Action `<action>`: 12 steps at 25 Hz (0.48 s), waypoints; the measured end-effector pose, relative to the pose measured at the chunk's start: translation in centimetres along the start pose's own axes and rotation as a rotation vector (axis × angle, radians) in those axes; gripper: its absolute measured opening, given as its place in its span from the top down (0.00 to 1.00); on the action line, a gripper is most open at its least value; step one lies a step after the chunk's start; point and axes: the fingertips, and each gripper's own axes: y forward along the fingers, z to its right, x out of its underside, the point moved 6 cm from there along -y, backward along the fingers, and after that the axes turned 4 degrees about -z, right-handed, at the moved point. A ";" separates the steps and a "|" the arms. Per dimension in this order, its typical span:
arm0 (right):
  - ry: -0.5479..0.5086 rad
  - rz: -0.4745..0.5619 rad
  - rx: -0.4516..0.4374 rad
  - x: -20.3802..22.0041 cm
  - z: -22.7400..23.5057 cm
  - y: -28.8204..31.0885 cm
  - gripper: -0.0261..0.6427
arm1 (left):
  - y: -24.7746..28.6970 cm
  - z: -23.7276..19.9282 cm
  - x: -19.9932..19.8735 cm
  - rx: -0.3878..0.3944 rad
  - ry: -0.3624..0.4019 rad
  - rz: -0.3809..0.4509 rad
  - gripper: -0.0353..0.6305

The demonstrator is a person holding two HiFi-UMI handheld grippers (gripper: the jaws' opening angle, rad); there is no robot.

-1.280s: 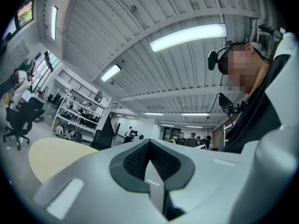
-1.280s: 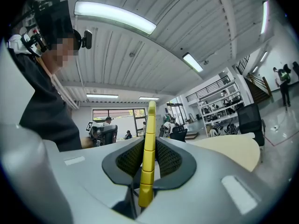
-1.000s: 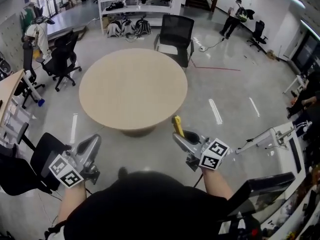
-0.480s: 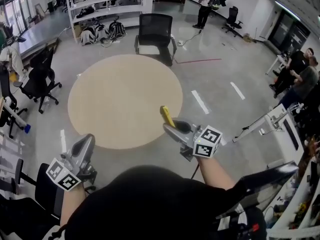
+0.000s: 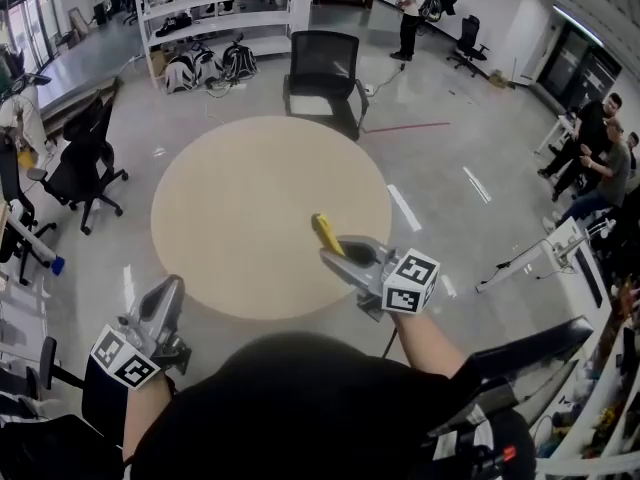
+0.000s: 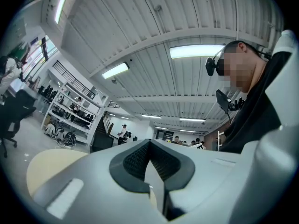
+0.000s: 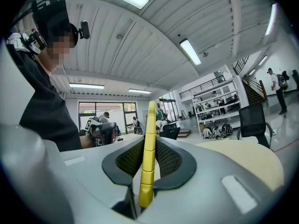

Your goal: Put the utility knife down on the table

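Table point(image 5: 240, 218): round, tan, in front of me.
Chair point(image 5: 325, 68): black, at table's far side.
My R gripper point(image 5: 338, 253): over table's near-right edge, jaws pinching the utility knife point(image 5: 322, 230).
My L gripper point(image 5: 170, 288): off table's near-left edge, jaws pressed together, empty.
Utility knife: yellow, pokes past R jaws over table, prob. not touching top.

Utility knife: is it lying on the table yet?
No, the yellow utility knife sticks out from the pads of the right tool, which is clamped on it, and it is not resting on the round table.
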 end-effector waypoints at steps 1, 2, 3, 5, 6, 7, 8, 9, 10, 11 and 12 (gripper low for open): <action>0.000 -0.002 -0.008 -0.1 0.2 0.7 0.84 | -0.2 -0.6 0.0 -0.008 -0.001 0.000 0.96; -0.001 -0.006 -0.017 -0.2 0.4 1.6 0.84 | -0.3 -1.2 -0.1 -0.016 -0.003 0.000 0.96; -0.001 -0.011 -0.025 -0.2 0.7 2.5 0.84 | -0.3 -2.0 -0.2 -0.024 -0.004 0.000 0.96; -0.002 -0.025 -0.041 -0.4 1.6 4.0 0.84 | -0.3 -3.3 -0.2 -0.040 -0.008 0.002 0.96; -0.001 -0.030 -0.049 -0.4 2.1 4.4 0.84 | -0.1 -3.7 -0.2 -0.049 -0.011 0.003 0.96; 0.001 -0.033 -0.056 -0.5 2.7 4.7 0.84 | 0.2 -4.0 -0.1 -0.057 -0.013 0.003 0.96; 0.005 -0.034 -0.062 -0.6 3.5 4.9 0.84 | 0.7 -4.2 0.0 -0.065 -0.016 0.002 0.96; 0.011 -0.034 -0.069 -0.6 4.3 5.1 0.84 | 1.2 -4.5 0.1 -0.072 -0.018 0.000 0.96; 0.016 -0.032 -0.076 -0.6 5.3 5.3 0.84 | 1.8 -4.8 0.3 -0.080 -0.019 -0.004 0.96; 0.022 -0.031 -0.085 -0.5 6.4 5.5 0.84 | 2.6 -5.1 0.6 -0.088 -0.018 -0.009 0.96; 0.026 -0.031 -0.095 -0.4 7.5 5.6 0.84 | 3.4 -5.4 0.9 -0.098 -0.016 -0.013 0.96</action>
